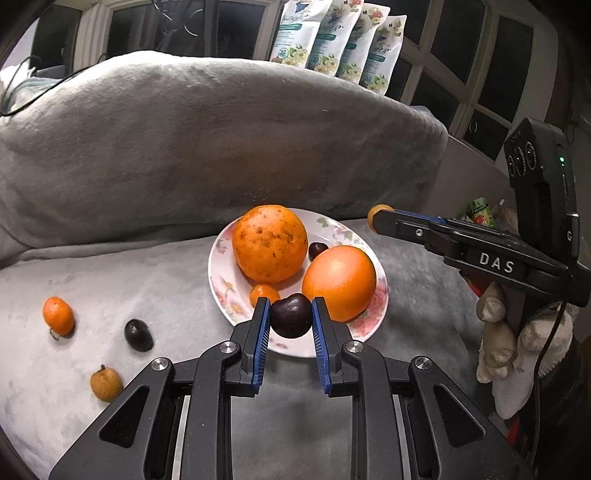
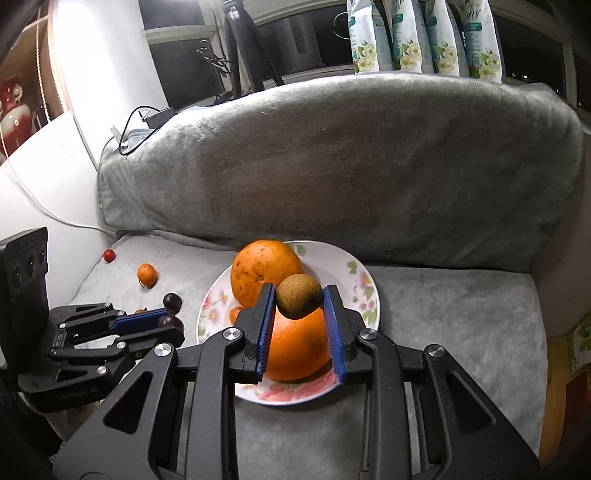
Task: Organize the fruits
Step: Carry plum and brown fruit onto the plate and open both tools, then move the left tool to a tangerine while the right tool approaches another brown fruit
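Your left gripper [image 1: 290, 314] has its fingers clamped on a dark plum [image 1: 291, 315] at the plate's [image 1: 221, 273] near rim. Right gripper [image 2: 300, 301] pinches a brown longan [image 2: 299, 295] over 2 oranges. Grey blanket [image 1: 110, 288] covers the couch; 3 loose fruits lie on it. Right view only: red cherry tomato [image 2: 109, 254]. 4 pouches [image 2: 424, 33] by the window at the back.

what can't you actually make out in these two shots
- Small orange on the plate: mostly hidden behind the left tongs and their dark plum in the left view.
- Dark fruit between the two big oranges: only a sliver shows, type unclear.
- Brown fruit in the right tongs: in the left view only its tip shows.
- Pouches: tops cut off by the edge, print too small to read.
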`<state>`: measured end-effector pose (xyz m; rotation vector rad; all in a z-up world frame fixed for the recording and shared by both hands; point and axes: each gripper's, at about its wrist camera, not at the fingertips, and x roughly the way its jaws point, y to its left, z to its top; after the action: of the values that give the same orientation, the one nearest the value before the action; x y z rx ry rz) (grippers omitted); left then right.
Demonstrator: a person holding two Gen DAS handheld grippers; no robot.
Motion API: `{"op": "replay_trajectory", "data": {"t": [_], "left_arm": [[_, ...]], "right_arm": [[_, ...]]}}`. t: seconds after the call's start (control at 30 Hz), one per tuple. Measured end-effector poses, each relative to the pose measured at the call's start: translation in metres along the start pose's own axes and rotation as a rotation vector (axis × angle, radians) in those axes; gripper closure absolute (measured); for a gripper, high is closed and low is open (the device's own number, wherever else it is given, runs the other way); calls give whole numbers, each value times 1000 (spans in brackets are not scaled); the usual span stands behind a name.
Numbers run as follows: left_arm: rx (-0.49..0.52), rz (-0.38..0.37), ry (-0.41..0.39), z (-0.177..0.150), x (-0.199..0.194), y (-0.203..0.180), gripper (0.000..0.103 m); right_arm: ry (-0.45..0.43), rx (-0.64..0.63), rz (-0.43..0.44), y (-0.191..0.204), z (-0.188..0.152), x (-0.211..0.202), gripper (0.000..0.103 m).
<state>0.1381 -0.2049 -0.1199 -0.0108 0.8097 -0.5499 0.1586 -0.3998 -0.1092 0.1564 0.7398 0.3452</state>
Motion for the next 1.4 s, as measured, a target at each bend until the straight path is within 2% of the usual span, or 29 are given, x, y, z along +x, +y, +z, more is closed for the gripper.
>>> {"op": "replay_trajectory", "data": {"t": [0.63, 0.7, 0.73, 0.77, 0.8, 0.83, 0.87, 0.9, 0.97, 1.03, 1.1, 1.2, 1.4], "left_arm": [[29, 7, 14, 4, 15, -4, 81], [29, 7, 15, 4, 15, -5, 79], [28, 10, 16, 5, 16, -5, 76], [26, 15, 15, 5, 16, -4, 71], [24, 18, 16, 6, 16, -4, 67], [23, 19, 16, 6, 17, -4, 65], [22, 20, 13, 7, 16, -3, 57], [22, 23, 8, 7, 15, -3, 47], [24, 25, -2, 7, 13, -3, 42], [33, 26, -7, 7, 12, -5, 38], [41, 36, -15, 7, 10, -7, 26], [46, 53, -26, 7, 7, -9, 24], [44, 71, -21, 7, 4, -10, 24]], "right_arm": [[37, 27, 9, -11, 4, 24, 75], [36, 24, 5, -11, 4, 26, 75], [36, 24, 4, -11, 5, 26, 73], [36, 24, 3, -10, 5, 26, 62], [32, 24, 0, -10, 5, 26, 44], [23, 24, -5, -9, 5, 25, 38], [13, 24, -9, -9, 5, 24, 34], [8, 23, -11, -9, 5, 23, 34], [6, 26, -10, -9, 6, 22, 32], [1, 27, -14, -8, 7, 21, 23], [-9, 26, -11, -7, 7, 20, 12], [-16, 31, -12, -6, 8, 17, 3], [-17, 23, -20, -2, 9, 16, 2]]}}
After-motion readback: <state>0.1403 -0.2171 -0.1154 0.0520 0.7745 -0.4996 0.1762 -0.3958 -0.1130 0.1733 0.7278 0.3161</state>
